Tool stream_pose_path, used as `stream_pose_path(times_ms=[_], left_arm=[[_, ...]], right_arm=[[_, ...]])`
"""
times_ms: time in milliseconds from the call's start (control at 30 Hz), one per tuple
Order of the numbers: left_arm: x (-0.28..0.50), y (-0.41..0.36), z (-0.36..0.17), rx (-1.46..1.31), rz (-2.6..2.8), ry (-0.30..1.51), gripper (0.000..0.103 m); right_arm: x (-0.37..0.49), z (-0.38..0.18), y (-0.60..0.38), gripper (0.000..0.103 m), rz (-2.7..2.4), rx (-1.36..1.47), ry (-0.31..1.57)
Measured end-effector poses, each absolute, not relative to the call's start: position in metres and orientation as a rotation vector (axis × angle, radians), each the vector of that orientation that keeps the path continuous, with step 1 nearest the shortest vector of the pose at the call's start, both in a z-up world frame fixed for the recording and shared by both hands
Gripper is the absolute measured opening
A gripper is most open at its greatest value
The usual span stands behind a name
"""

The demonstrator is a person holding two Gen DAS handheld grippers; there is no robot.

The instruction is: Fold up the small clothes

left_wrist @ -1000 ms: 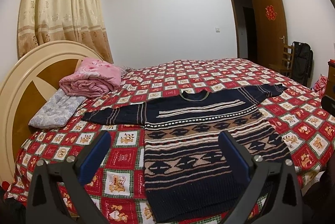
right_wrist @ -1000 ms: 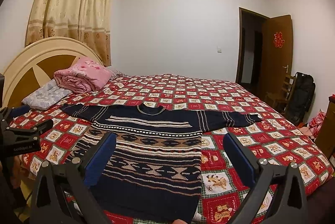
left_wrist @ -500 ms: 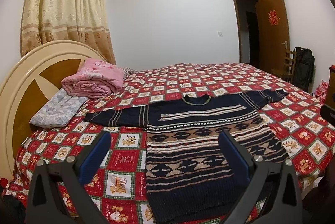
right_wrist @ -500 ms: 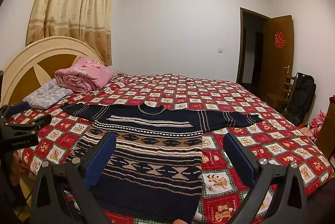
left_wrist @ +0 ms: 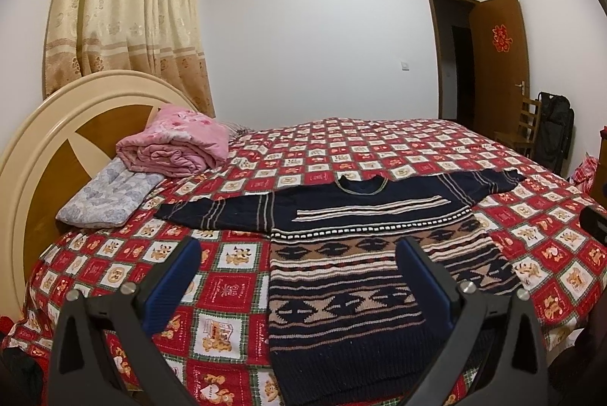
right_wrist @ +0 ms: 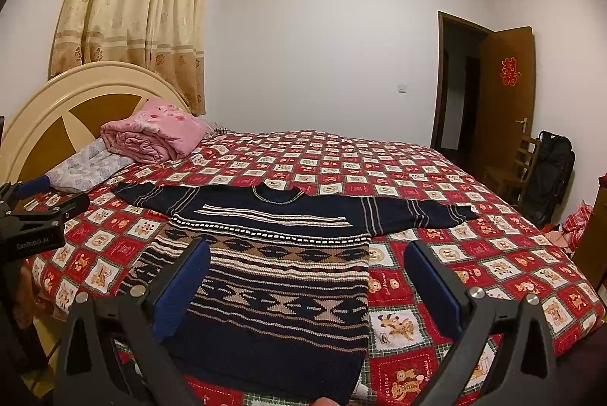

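Observation:
A dark navy knitted sweater with tan and white bands lies flat on the bed, sleeves spread out to both sides, hem toward me. In the right wrist view the same sweater fills the middle. My left gripper is open, held above the hem's left part, nothing between its blue pads. My right gripper is open too, over the hem's right part, holding nothing. The left gripper's body shows at the left edge of the right wrist view.
The bed carries a red checked cover. A rolled pink quilt and a grey-blue pillow lie by the cream headboard. A wooden chair and black bag stand by the open door at right.
Both views have tilted up slightly, so the sweater sits lower in frame. The sweater has not moved and both grippers stay open.

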State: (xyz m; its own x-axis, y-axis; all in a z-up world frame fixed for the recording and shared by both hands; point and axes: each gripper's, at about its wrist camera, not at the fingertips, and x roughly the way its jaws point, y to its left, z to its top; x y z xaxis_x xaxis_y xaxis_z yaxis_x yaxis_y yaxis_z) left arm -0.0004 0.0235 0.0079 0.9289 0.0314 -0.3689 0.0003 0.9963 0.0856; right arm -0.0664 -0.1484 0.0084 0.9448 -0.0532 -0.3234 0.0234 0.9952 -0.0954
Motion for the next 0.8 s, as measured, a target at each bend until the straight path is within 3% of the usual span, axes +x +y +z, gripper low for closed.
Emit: stream_pose_path(times_ms=[800], left_arm=[[0.0059,0.0258,-0.0007,0.08,0.01,0.398,0.103]], right_arm=[[-0.0578,0.0024,-0.1508,0.102,0.03,-0.067,0.358]])
